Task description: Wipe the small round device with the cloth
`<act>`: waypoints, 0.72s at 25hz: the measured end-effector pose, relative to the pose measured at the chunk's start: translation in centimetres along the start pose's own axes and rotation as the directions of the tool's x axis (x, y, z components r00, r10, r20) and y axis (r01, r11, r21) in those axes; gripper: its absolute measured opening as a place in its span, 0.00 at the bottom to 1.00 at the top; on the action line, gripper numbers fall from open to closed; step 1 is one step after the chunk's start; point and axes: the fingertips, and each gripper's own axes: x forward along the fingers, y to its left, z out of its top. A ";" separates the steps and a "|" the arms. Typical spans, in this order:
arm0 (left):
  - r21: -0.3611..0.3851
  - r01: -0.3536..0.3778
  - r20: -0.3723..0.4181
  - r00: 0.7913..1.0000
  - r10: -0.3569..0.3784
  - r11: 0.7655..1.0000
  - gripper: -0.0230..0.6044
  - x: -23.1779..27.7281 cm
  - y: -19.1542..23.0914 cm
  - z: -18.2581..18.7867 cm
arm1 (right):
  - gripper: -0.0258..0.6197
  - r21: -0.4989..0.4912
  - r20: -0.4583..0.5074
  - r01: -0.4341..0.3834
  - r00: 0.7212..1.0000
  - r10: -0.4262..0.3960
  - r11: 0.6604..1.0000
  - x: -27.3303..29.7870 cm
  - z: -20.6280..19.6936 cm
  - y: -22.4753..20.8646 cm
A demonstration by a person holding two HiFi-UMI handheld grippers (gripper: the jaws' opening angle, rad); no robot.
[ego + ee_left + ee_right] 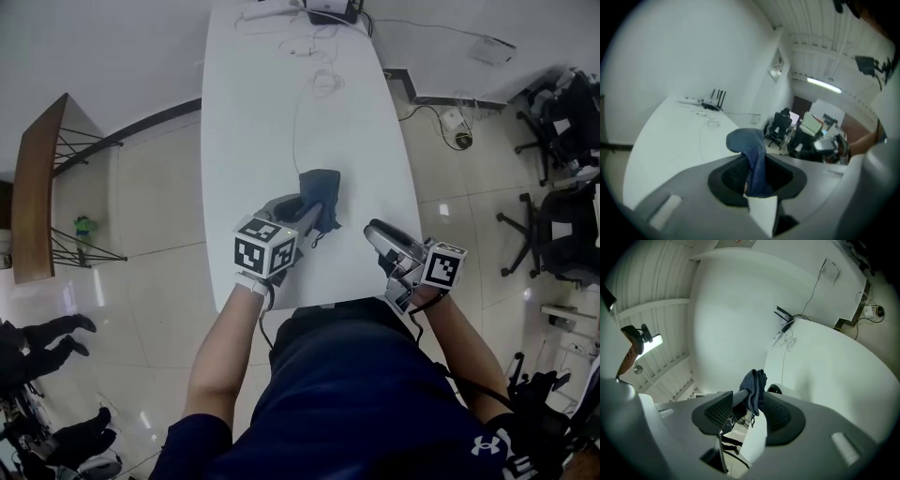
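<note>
White oval table (272,112): over its near end my left gripper (307,216) pinches a soft blue cloth (322,187); my right gripper (373,231) gapes wide.

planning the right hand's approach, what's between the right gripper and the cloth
Just bare white table, per the head view, between the right gripper and the cloth the left gripper pinches.

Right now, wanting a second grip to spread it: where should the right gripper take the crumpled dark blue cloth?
Probably the bunched free end of the dark blue cloth beyond the left gripper tips, coming from the right: the left jaws pinch its near part, leaving only that end loose.
</note>
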 end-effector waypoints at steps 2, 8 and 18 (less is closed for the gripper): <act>-0.144 0.009 0.052 0.999 -0.001 0.990 0.19 -0.2 1.6 -0.3 | 0.36 0.018 0.015 -0.001 1.000 0.001 1.000 -0.4 0.1 -0.3; -0.526 0.003 0.187 0.976 0.112 0.850 0.19 -0.7 7.3 -5.5 | 0.34 0.068 0.042 0.021 0.999 -0.024 0.998 -1.2 0.3 -1.4; -0.578 -0.216 -0.022 0.968 0.250 0.787 0.20 1.5 8.6 -11.9 | 0.33 0.054 0.033 0.045 0.998 -0.047 0.997 -0.8 0.4 -1.9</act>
